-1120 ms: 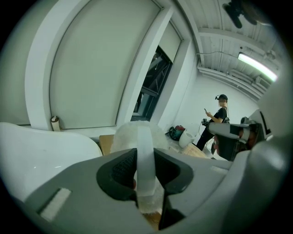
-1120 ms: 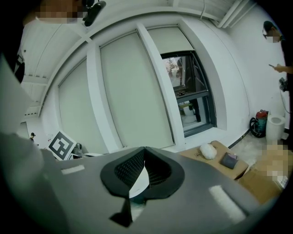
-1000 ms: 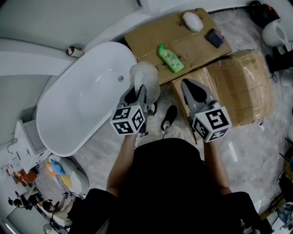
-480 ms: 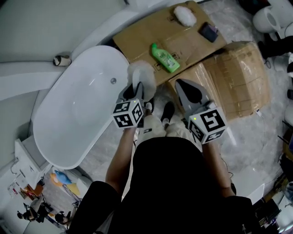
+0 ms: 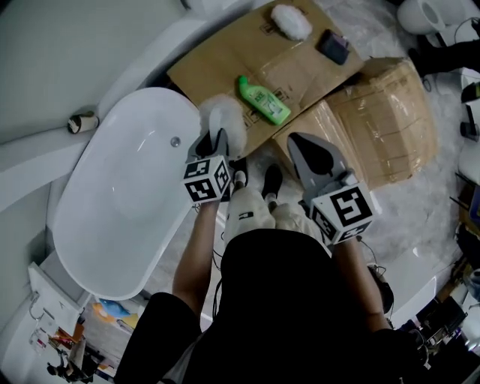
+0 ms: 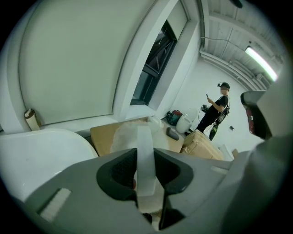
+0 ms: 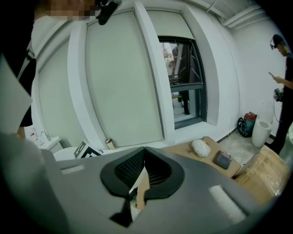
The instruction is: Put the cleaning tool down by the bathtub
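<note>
The white bathtub lies at the left of the head view; its rim shows low in the left gripper view. My left gripper is shut on the white fluffy cleaning tool, which hangs by the tub's right end at the edge of the flat cardboard. In the left gripper view the jaws pinch the tool's white strap, with the fluff beyond. My right gripper is shut with nothing in it, to the right over the floor; its jaws meet.
On the flat cardboard lie a green bottle, a second white fluffy pad and a dark sponge. A wrapped cardboard box stands to the right. The person's shoes are below the grippers. Another person stands far off.
Both grippers have moved forward and lower, the left carrying the fluffy tool from beside the tub's drain end onto the cardboard's edge. Neither grip has changed.
</note>
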A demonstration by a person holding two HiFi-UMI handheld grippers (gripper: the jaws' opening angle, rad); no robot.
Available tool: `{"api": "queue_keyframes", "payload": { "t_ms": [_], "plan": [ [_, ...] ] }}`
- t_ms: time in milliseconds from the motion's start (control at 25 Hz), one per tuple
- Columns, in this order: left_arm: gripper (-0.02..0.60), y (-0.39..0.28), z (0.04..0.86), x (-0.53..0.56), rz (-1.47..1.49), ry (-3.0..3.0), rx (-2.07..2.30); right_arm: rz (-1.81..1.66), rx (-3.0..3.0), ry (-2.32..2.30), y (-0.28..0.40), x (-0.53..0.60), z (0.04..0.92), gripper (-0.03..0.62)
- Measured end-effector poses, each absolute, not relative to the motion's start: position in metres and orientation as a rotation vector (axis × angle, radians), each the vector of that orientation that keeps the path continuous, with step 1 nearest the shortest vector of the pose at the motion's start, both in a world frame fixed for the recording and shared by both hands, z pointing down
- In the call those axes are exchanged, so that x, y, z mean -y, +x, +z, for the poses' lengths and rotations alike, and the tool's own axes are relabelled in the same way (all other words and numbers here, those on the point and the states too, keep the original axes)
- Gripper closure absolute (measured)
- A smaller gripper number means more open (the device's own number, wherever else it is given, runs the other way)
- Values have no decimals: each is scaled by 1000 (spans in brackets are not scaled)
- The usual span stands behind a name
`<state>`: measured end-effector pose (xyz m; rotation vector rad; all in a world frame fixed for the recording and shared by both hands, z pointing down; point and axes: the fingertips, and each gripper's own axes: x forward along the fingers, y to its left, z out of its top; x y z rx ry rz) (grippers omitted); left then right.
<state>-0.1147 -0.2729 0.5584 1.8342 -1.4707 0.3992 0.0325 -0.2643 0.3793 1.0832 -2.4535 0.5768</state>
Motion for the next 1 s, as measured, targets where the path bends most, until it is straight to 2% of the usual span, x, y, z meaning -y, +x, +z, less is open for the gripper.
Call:
{"api": "queue_keyframes", "payload": {
  "t_ms": [1000],
  "plan": [
    [489,-139,645,371,554,1869,1383,708,2316,1209,8,331,436,586]
  ]
}}
